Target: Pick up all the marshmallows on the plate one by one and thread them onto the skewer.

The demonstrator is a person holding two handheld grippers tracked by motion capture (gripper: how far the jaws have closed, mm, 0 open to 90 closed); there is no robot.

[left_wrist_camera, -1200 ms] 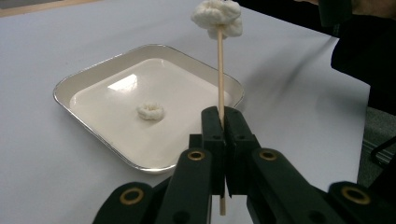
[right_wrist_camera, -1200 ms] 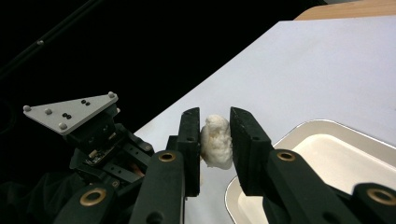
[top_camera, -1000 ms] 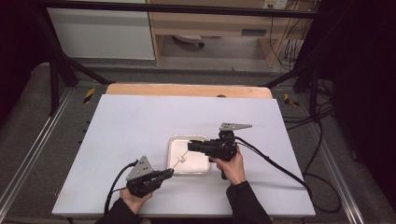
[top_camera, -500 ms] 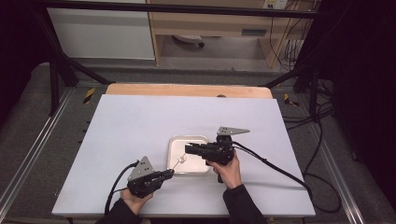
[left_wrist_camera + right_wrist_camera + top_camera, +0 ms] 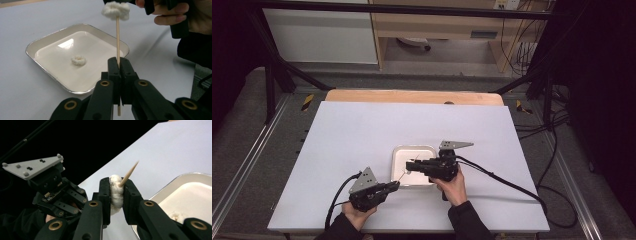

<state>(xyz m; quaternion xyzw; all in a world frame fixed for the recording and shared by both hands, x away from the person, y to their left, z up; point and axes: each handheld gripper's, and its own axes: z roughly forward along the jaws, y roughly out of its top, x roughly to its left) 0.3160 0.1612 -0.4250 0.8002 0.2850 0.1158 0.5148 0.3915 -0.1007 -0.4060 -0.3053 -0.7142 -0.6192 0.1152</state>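
High view: left gripper [image 5: 393,186] clamped on a skewer [image 5: 403,176] slanting up toward the right gripper [image 5: 410,166] over the tray [image 5: 398,152] on the desk [image 5: 362,130]. Left gripper view: jaws together on the skewer's lower end, long axis running upright away from the camera, a white puff [image 5: 115,10] at its top, a second piece [image 5: 78,60] lying in the tray. Right gripper view: jaws pinching the puff, pointed tip [image 5: 133,167] poking out past it, aimed up and right. Judged: one puff threaded on, being pushed down the skewer; the tray piece left to spear.
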